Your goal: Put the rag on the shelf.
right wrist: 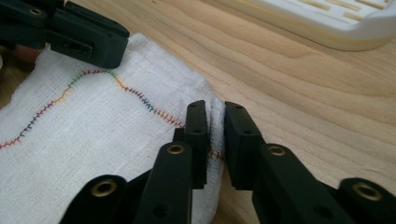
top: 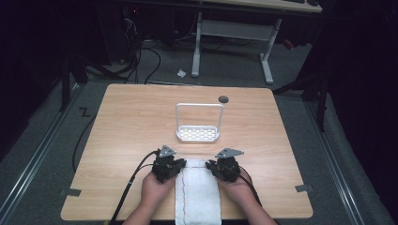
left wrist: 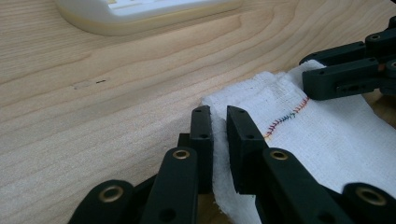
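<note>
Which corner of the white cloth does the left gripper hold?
The left gripper pinches the far left corner of the white cloth; the right gripper pinches the far right one.

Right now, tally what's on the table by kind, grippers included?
White cloth with coloured stitching: 1
White rack with a slotted base: 1
Black grippers: 2, left gripper and right gripper, each shut on a far corner of the cloth
Total: 4
</note>
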{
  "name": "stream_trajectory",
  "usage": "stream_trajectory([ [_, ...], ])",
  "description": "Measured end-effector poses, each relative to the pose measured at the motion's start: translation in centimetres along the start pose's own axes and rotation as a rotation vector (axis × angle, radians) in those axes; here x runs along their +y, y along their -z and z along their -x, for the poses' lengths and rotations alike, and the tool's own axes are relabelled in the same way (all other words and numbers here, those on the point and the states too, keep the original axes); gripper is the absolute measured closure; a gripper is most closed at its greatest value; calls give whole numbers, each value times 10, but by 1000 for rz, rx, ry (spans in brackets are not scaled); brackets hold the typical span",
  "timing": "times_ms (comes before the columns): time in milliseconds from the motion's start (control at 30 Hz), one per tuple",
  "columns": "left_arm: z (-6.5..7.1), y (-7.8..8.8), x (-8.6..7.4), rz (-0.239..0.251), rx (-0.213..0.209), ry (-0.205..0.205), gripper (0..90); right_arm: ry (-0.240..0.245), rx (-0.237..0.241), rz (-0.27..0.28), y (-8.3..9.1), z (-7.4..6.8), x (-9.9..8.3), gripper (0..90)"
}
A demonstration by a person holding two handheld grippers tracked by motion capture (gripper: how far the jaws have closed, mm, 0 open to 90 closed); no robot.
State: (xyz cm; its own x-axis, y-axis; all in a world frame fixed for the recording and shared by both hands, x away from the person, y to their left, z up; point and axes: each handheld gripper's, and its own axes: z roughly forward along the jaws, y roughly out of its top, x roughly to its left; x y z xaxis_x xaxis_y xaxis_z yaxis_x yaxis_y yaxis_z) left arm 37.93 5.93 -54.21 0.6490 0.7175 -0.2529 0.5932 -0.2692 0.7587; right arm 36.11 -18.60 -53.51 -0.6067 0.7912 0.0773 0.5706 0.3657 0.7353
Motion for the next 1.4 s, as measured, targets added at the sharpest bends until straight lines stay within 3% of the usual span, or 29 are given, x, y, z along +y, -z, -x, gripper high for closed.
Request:
stream_trajectory([
  [233,-2,0,0,1,-13,14,813,-3,21,-8,0,1,1,854],
  [367,0,0,0,2,2,10,817,-10,28,-2,0,2,0,856],
  [467,-2,0,0,1,-9,26,821,0,22,1,-1,1,0,856],
  [667,-4,1,0,-2,-24,21,830,-6,23,3,0,2,0,860],
  [700,-6,6,1,36,-40,36,831,8,15,11,1,1,1,859],
  [733,-6,6,1,36,-40,36,832,8,15,11,1,1,1,859],
  [767,-5,8,2,59,-30,26,833,15,3,53,6,-1,4,860],
  [800,-4,11,3,79,-22,18,833,15,3,53,6,-1,4,860],
  [833,0,16,6,137,-14,16,833,14,-15,92,11,-3,8,859],
  [900,2,19,9,159,-2,11,833,25,-29,113,13,-5,11,859],
  [933,4,25,16,209,17,8,833,42,-60,165,19,-8,16,859],
  [1000,5,28,20,231,29,5,833,44,-72,184,21,-9,18,859],
  [1033,9,35,28,275,39,-3,834,38,-93,240,27,-10,24,859],
  [1200,18,50,45,334,78,-41,835,33,-101,293,36,-10,39,858],
  [1300,22,60,62,375,94,-53,835,46,-120,352,50,-10,56,858],
  [1400,25,66,71,396,99,-66,835,51,-124,370,56,-9,65,858],
])
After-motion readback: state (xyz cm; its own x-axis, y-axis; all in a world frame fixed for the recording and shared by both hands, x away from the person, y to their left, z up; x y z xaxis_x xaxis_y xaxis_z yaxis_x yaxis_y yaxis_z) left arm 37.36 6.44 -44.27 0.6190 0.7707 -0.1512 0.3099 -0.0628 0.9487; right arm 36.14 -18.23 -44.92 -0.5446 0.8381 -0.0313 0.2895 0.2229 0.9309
